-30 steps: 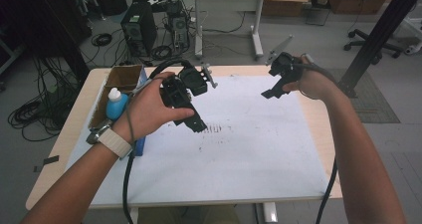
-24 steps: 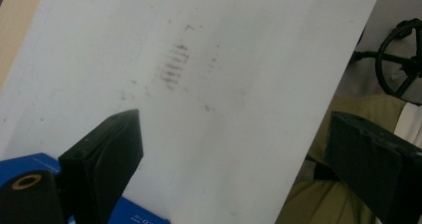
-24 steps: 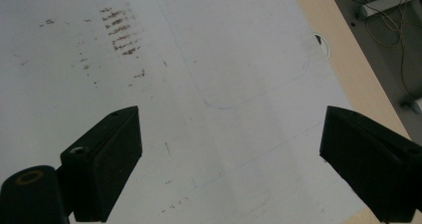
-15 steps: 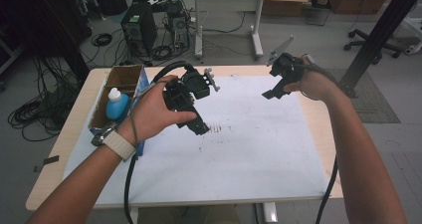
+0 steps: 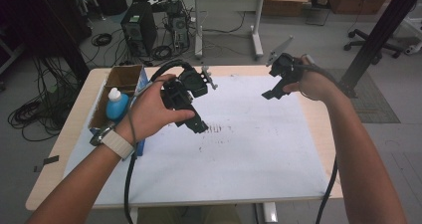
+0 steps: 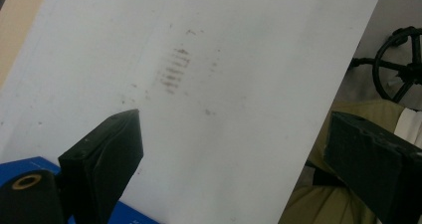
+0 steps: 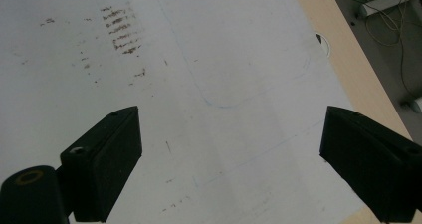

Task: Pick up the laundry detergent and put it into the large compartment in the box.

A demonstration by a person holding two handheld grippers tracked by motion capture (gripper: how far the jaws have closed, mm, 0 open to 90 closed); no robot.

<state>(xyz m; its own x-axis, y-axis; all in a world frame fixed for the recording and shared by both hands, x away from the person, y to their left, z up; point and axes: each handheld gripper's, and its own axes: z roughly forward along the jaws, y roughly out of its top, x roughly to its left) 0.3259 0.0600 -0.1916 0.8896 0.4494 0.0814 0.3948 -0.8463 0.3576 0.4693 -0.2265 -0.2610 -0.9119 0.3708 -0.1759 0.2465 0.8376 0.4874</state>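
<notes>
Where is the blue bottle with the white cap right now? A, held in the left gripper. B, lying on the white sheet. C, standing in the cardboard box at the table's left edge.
C: the blue bottle stands in the cardboard box, while the left gripper is open and holds nothing.

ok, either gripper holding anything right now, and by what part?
Nothing held. Left gripper and right gripper both stand open above the white sheet, jaws wide apart.

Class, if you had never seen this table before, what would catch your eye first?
Two hands each hold a black tool above a white sheet: the left tool near its middle, the right tool over the far right, both open and empty. Dark smudges mark the sheet, and a blue bottle stands in a cardboard box at the left.
</notes>
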